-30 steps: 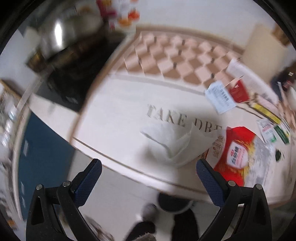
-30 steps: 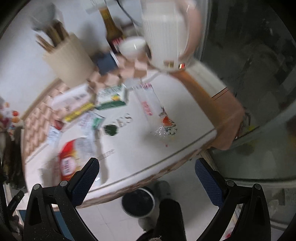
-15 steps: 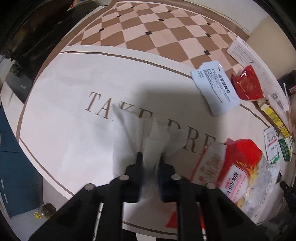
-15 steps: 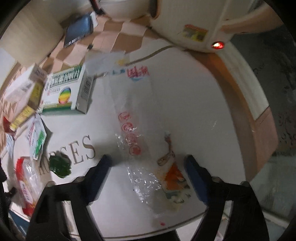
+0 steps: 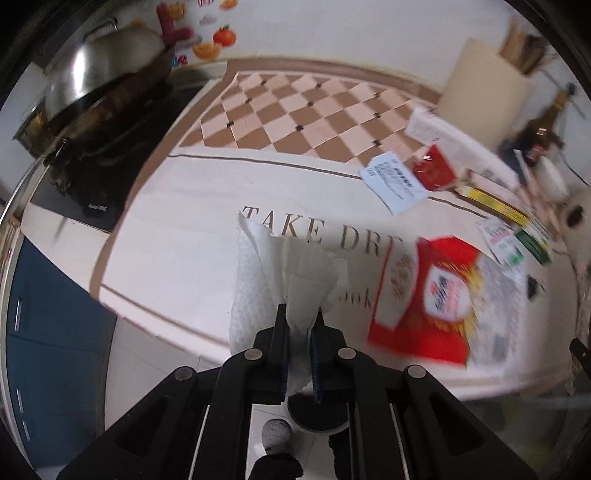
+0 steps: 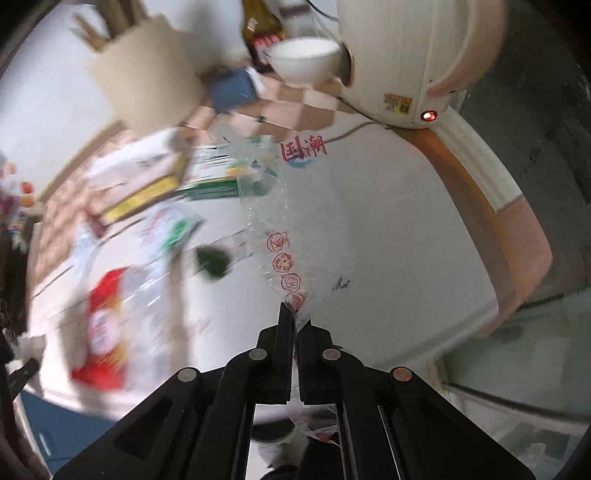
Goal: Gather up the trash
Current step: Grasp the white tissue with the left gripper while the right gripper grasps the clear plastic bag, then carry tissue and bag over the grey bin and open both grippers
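Note:
My left gripper [image 5: 298, 320] is shut on a crumpled white paper towel [image 5: 258, 273], lifted off the white table mat [image 5: 184, 229]. A red snack bag [image 5: 439, 295] lies just right of it. In the right wrist view my right gripper [image 6: 296, 314] is shut on a clear plastic wrapper [image 6: 284, 236] with red stamps, which hangs stretched above the table. The same red snack bag [image 6: 103, 325] shows blurred at the left. A round dark bin [image 5: 317, 413] sits on the floor below the table edge.
A pan [image 5: 103, 81] stands on the black stove at the far left. A blue-white leaflet [image 5: 397, 184], a red sachet [image 5: 434, 170] and boxes [image 5: 495, 206] lie at the right. A white kettle [image 6: 413, 55], a bowl [image 6: 303, 59], a bottle [image 6: 258, 33] and a beige holder [image 6: 147, 70] stand at the back.
Both grippers went from wide open to shut. The left one closed on the paper towel and lifted it; the right one dropped to the wrapper, closed on it and raised it.

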